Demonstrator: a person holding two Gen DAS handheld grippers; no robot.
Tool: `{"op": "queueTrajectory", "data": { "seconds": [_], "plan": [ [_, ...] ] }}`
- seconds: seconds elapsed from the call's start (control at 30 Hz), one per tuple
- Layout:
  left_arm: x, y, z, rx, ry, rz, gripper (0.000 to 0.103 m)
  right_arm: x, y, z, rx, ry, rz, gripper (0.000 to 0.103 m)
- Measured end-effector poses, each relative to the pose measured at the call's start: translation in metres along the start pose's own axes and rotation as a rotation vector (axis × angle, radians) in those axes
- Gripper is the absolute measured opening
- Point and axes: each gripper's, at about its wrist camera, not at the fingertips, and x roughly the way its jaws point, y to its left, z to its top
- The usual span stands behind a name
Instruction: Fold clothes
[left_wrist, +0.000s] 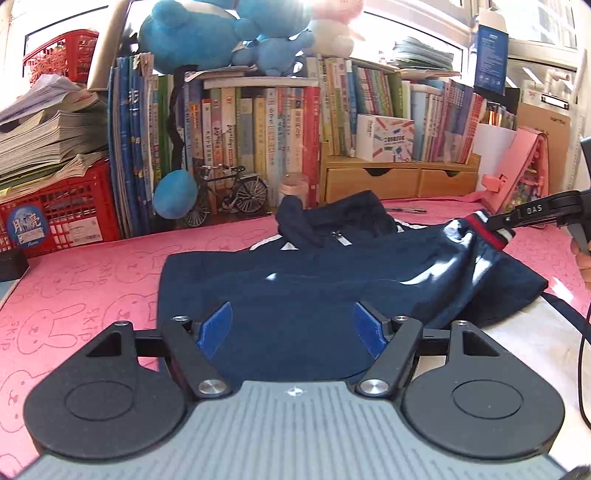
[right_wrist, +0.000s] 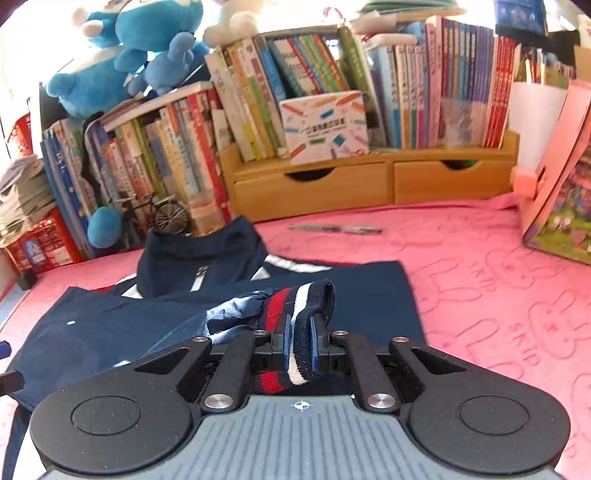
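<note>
The right gripper (right_wrist: 300, 341) was clamped on the striped cuff (right_wrist: 295, 306) of a navy jacket (right_wrist: 369, 295), its 2 blue pads (right_wrist: 287, 341) pressed against the red, white and navy ribbing. The jacket lay spread on a pink mat (right_wrist: 480, 280), collar towards the books (right_wrist: 424, 92). A pen (right_wrist: 336, 229) lay near a wooden organiser (right_wrist: 314, 192) with 2 drawers.

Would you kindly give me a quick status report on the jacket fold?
Right hand-held gripper shut on striped cuff, sleeve lifted over jacket. Left hand-held gripper open, low over near hem. Pens behind, clear of the fold.
</note>
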Motion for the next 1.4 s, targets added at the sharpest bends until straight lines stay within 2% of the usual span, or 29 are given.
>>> {"op": "queueTrajectory", "data": {
  "seconds": [0.07,0.17,0.27,0.37,0.43,0.5,0.6,0.67,0.73,0.8,0.93,1.0,1.07,1.13,1.2,1.3,1.4],
  "plan": [
    [0.008,0.009,-0.002,-0.009,0.015,0.033,0.072,-0.001,-0.014,0.011,-0.026,-0.044,-0.046,0.012],
    [0.021,0.016,-0.007,-0.004,0.045,0.071,0.072,0.011,-0.026,0.017,-0.064,-0.061,-0.093,0.012],
    [0.032,0.014,-0.016,0.014,0.082,0.098,0.072,0.032,-0.030,0.008,-0.082,-0.009,-0.128,0.012],
    [0.034,0.011,-0.021,0.035,0.090,0.102,0.072,0.034,-0.033,-0.008,-0.043,0.012,-0.072,0.012],
    [0.032,0.009,-0.021,0.054,0.084,0.099,0.072,0.021,-0.028,-0.017,-0.044,-0.016,-0.018,0.020],
    [0.033,0.008,-0.019,0.052,0.080,0.088,0.073,0.005,-0.018,-0.024,-0.065,-0.056,0.051,0.020],
    [0.034,0.009,-0.016,0.040,0.068,0.068,0.073,-0.009,-0.004,-0.028,-0.095,-0.081,0.091,0.024],
    [0.036,0.009,-0.014,0.030,0.065,0.059,0.073,-0.006,0.002,-0.030,-0.112,-0.049,0.112,0.024],
    [0.038,0.008,-0.014,0.030,0.071,0.066,0.073,0.010,0.003,-0.034,-0.128,0.013,0.094,0.024],
    [0.039,0.008,-0.013,0.033,0.067,0.069,0.073,0.031,-0.002,-0.039,-0.151,0.060,0.038,0.024],
    [0.036,0.007,-0.011,0.053,0.075,0.070,0.073,0.054,-0.015,-0.029,-0.132,0.053,-0.021,0.025],
    [0.032,0.006,-0.010,0.080,0.083,0.062,0.073,0.043,-0.009,-0.024,-0.145,0.030,-0.046,0.025],
    [0.029,0.004,-0.008,0.107,0.091,0.053,0.073,0.031,0.007,-0.025,-0.194,-0.010,-0.022,0.030],
    [0.026,0.002,-0.007,0.134,0.098,0.045,0.073,0.021,0.026,-0.029,-0.250,-0.044,0.031,0.054],
    [0.029,0.002,-0.008,0.114,0.113,0.025,0.073,0.012,0.045,-0.033,-0.303,-0.072,0.085,0.056],
    [0.031,0.003,-0.009,0.092,0.114,0.013,0.076,0.022,0.075,-0.041,-0.354,-0.018,0.162,0.056],
    [0.030,0.004,-0.009,0.085,0.108,0.015,0.082,0.042,0.086,-0.055,-0.429,0.047,0.096,0.059]
  ]
}}
